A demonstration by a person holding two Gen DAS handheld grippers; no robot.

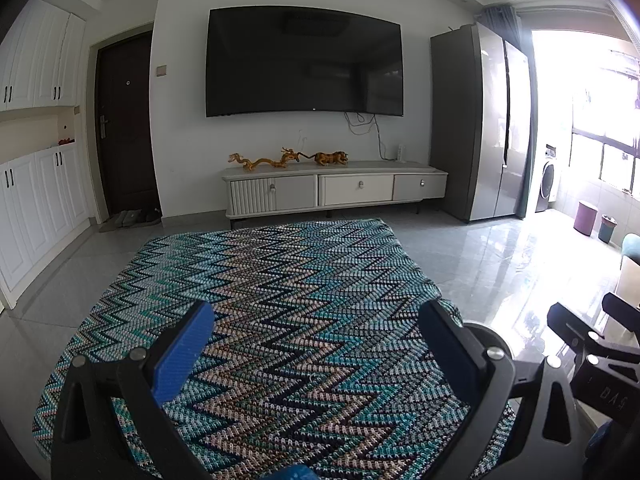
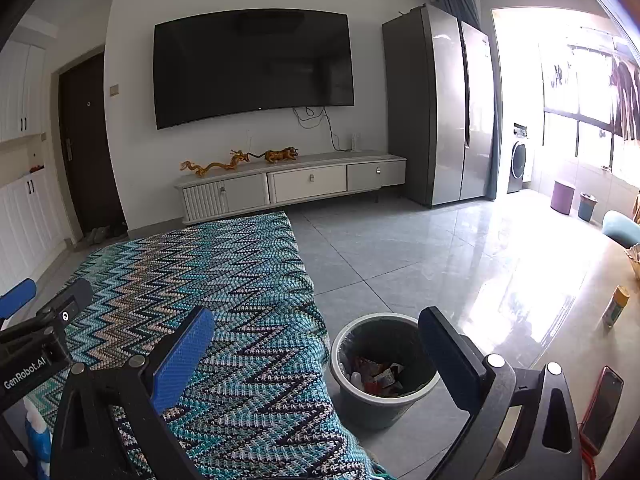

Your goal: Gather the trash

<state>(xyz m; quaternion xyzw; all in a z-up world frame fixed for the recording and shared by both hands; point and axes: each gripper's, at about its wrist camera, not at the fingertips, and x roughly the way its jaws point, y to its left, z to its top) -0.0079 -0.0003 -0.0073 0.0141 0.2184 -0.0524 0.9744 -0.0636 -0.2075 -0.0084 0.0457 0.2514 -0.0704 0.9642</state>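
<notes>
Jaws spread, empty, on left gripper and right gripper; round grey plastic trash bin likely light, rigid: pinch rim.

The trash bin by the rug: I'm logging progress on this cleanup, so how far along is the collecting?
Done: the trash bin already holds wrappers and scraps. In hand: nothing; the left gripper and right gripper are both open and empty, held over the zigzag rug. Left: no loose trash shows on the rug or the tiled floor. The table at right holds a phone and a small container, neither clearly trash.
</notes>
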